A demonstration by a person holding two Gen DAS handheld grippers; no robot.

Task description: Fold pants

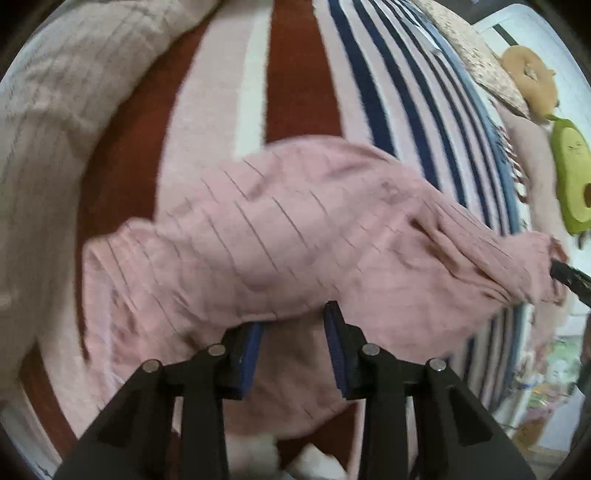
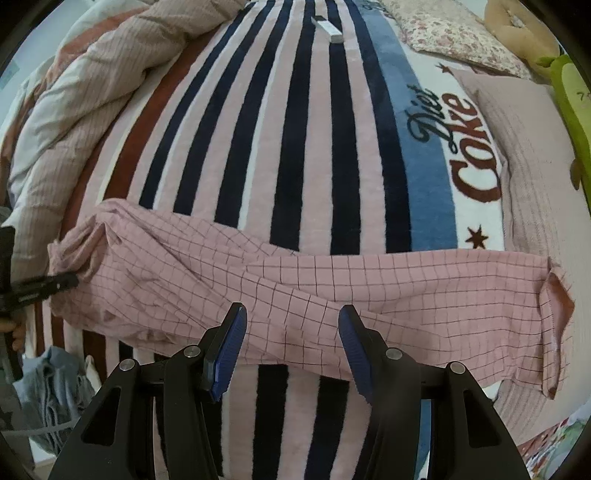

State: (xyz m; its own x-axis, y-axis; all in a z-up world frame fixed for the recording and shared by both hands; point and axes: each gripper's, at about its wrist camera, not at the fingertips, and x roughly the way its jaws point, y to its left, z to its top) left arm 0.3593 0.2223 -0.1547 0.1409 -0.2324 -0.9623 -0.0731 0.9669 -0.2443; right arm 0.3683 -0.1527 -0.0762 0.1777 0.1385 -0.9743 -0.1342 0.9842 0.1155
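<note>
Pink checked pants (image 2: pixel 295 288) lie stretched sideways across the striped blanket (image 2: pixel 295 147), waistband at the left, leg hems at the right. My right gripper (image 2: pixel 291 314) is open, its blue pads just over the near edge of the pants at mid-length, holding nothing. In the left wrist view the pants (image 1: pixel 295 229) look bunched and blurred. My left gripper (image 1: pixel 295 325) is open at the near edge of the cloth. It also shows in the right wrist view (image 2: pixel 55 284) at the waistband end. The other gripper's tip (image 1: pixel 569 277) shows at the right end.
A rumpled beige duvet (image 2: pixel 92 81) lies at the left. Pillows (image 2: pixel 443 29) and an avocado plush toy (image 1: pixel 572 177) are at the bed's right. A small white object (image 2: pixel 328 27) lies on the far blanket. Grey clothes (image 2: pixel 55 391) lie off the bed's near left.
</note>
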